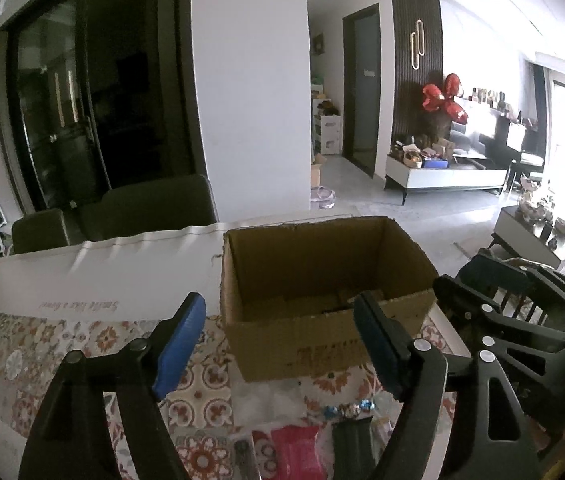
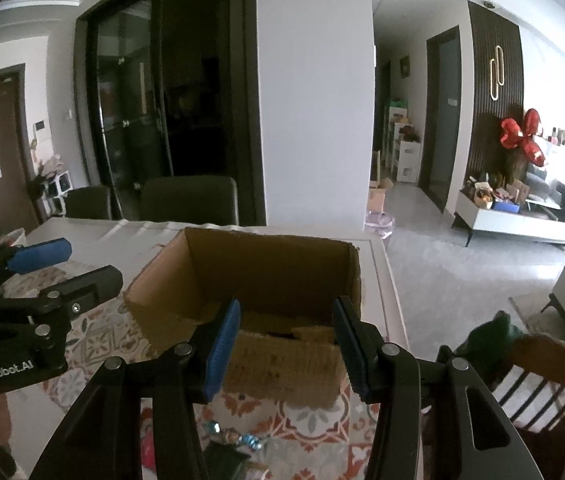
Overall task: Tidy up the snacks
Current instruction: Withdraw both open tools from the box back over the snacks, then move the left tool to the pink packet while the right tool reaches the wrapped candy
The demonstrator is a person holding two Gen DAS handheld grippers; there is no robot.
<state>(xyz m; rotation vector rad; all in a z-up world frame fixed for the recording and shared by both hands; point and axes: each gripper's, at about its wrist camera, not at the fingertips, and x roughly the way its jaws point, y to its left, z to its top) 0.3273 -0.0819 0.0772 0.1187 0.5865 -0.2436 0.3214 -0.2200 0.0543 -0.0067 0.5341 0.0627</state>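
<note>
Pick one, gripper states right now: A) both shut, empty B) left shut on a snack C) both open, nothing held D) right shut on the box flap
C: the left gripper and the right gripper both show blue pads spread wide apart with nothing between them, only the open cardboard box behind.

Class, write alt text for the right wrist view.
An open cardboard box sits on a patterned tablecloth, framed by the right gripper, jaws open and empty. Wrapped snacks lie below; the left gripper enters from the left.
</note>
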